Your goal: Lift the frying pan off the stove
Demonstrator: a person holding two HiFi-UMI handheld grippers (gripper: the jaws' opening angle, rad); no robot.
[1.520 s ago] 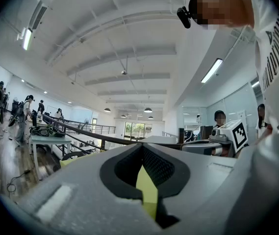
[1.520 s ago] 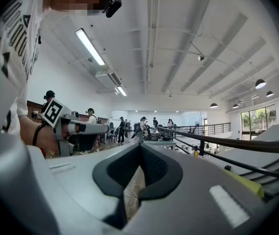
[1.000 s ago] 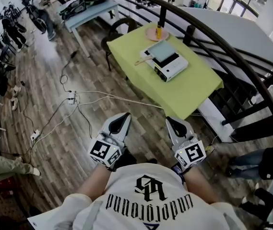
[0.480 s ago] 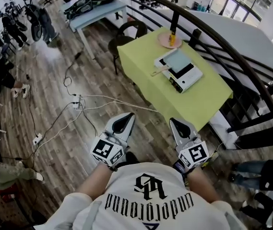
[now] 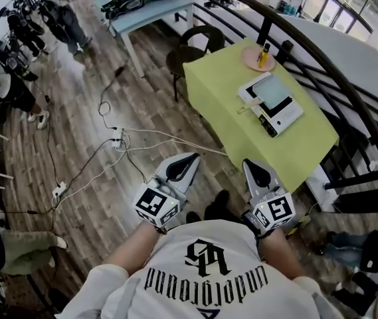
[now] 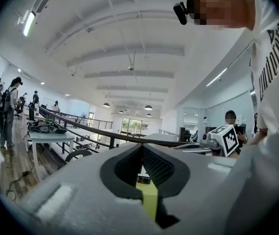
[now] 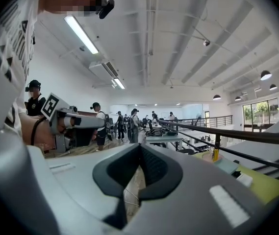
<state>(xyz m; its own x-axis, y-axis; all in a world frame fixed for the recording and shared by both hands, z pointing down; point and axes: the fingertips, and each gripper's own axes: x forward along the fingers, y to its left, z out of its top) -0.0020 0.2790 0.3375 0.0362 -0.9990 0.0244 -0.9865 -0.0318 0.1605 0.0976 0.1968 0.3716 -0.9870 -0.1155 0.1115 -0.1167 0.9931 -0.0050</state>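
We are standing on the wooden floor (image 5: 76, 145), well apart from the yellow-green table (image 5: 232, 111), so we judge the task is only at its approach step. We are holding the left gripper (image 5: 189, 159) and the right gripper (image 5: 252, 165) low in front of us, both clenched with nothing between the jaws. The frying pan (image 5: 272, 92) is sitting on the white stove (image 5: 287, 116) toward the table's far right, its handle sticking out to the left. Next we are going to need to get near, open a gripper and line it up with that handle.
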